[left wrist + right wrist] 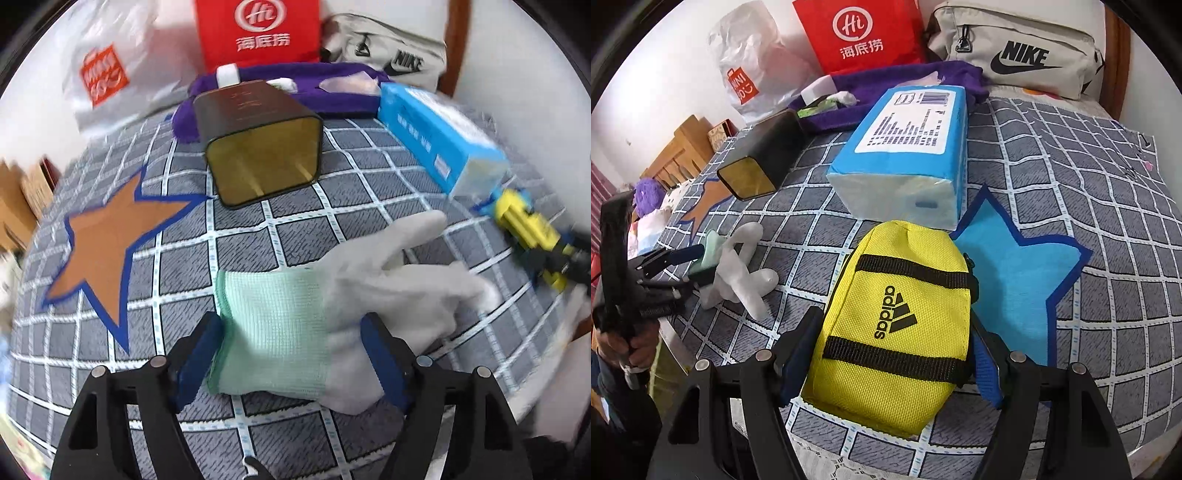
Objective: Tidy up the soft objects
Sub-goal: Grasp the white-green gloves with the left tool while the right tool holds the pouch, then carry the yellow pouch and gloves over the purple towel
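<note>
A white glove with a pale green cuff (273,325) lies flat on the grid-patterned cloth (295,229). My left gripper (291,325) stands open astride the cuff, its blue pads (199,354) beside the glove without squeezing it. The right wrist view shows the same gripper (698,262) at the left with the glove (738,273) at its tips. My right gripper (894,325) is shut on a yellow Adidas pouch (897,332), which sits beside a blue star patch (1015,273). In the left wrist view that pouch (524,225) shows blurred at the right edge.
A dark tin with a gold inside (258,147) lies on its side beyond the glove. A blue tissue pack (905,162), a purple towel (280,77), a red bag (864,33), a Nike bag (1015,48) and a white plastic bag (757,62) line the back. An orange star patch (107,251) lies left.
</note>
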Motion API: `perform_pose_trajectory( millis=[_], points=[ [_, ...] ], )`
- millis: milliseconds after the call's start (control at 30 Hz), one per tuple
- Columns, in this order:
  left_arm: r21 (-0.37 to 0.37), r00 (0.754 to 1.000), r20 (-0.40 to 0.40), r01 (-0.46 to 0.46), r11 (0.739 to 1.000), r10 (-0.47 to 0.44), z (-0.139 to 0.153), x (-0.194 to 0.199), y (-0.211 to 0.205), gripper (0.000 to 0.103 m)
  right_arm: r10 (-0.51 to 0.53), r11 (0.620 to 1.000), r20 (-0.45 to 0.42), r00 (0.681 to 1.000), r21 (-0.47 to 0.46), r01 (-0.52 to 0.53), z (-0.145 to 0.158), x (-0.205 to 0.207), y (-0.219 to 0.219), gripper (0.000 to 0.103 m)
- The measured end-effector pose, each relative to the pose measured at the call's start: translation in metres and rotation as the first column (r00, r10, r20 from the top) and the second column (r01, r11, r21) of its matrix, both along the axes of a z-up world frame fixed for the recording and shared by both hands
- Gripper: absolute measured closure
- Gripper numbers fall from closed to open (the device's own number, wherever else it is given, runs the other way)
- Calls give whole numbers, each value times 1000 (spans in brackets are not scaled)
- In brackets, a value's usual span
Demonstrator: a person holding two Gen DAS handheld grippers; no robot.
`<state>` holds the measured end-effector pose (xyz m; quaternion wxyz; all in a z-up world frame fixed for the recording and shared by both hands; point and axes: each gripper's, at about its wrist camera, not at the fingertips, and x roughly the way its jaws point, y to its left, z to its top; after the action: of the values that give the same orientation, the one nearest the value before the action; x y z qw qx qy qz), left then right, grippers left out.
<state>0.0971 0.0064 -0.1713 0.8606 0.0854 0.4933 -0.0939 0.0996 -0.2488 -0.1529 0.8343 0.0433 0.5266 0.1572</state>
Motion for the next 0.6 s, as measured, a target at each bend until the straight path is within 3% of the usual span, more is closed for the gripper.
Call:
perform_pose_trajectory(
  millis=[100,167,200,233,267,400,600],
  points=[
    [-14,1000,21,-12,1000,12,1,0,2,36,8,1000,2,1000,-5,-8,-2,3,3,30],
    [-19,999,32,-40,999,41,4,2,7,56,14,1000,4,1000,-13,-14,-3,4,6,30],
    [-23,999,32,-41,999,42,5,3,9,62,18,1000,4,1000,-19,-18,-3,4,7,31],
    [-28,999,34,-32,999,33,6,2,9,78,21,999,4,1000,-24,-21,-4,5,9,32],
    [-60,1000,14,-19,998,20,6,4,9,85,23,999,5,1000,-28,-23,-3,5,10,32],
    [-60,1000,11,-2,998,2,10,4,5,90,22,999,14,1000,-27,-22,1,5,10,33],
    [-231,1000,2,-30,973,31,30,6,20,90,16,1000,42,999,-16,-16,16,3,4,33]
  ],
)
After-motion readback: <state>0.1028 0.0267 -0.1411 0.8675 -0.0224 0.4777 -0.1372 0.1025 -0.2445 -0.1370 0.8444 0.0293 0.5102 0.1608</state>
